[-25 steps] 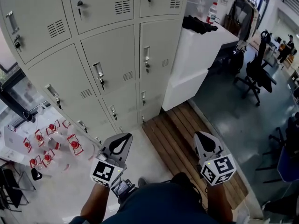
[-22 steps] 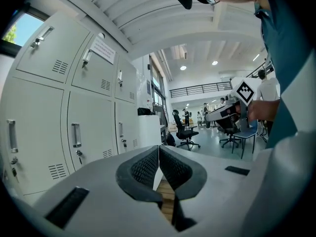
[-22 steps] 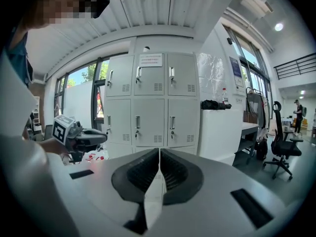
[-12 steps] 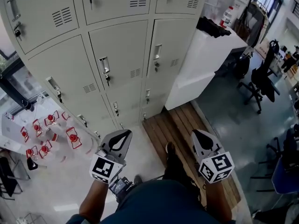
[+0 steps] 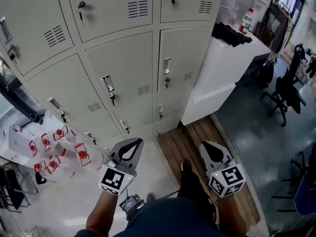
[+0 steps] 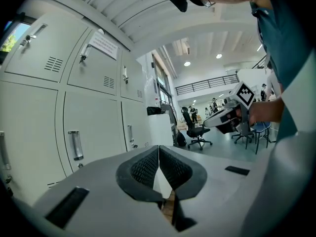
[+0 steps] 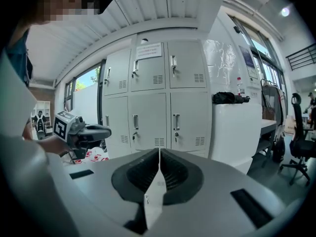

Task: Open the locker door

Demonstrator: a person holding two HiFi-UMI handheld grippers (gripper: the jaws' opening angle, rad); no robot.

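Observation:
A bank of pale grey lockers (image 5: 123, 68) fills the top of the head view, every door closed, each with a chrome handle and a key. The nearest handles (image 5: 107, 85) (image 5: 167, 65) lie well ahead of both grippers. My left gripper (image 5: 133, 143) is shut and empty, pointing toward the lower lockers; in the left gripper view its pads (image 6: 148, 168) meet, with a door handle (image 6: 75, 144) off to the left. My right gripper (image 5: 206, 148) is also shut and empty; its own view shows the lockers (image 7: 153, 122) straight ahead at a distance.
A white counter (image 5: 222, 68) stands right of the lockers, with a dark bundle (image 5: 231, 33) and a bottle (image 5: 247, 19) on top. A wooden slatted platform (image 5: 197, 137) lies underfoot. Red-capped bottles (image 5: 59, 149) sit on the floor at left. Office chairs (image 5: 289, 90) stand at right.
The person has stepped toward the lockers; a foot now rests on the wooden platform. Both grippers moved forward with the body and stayed shut.

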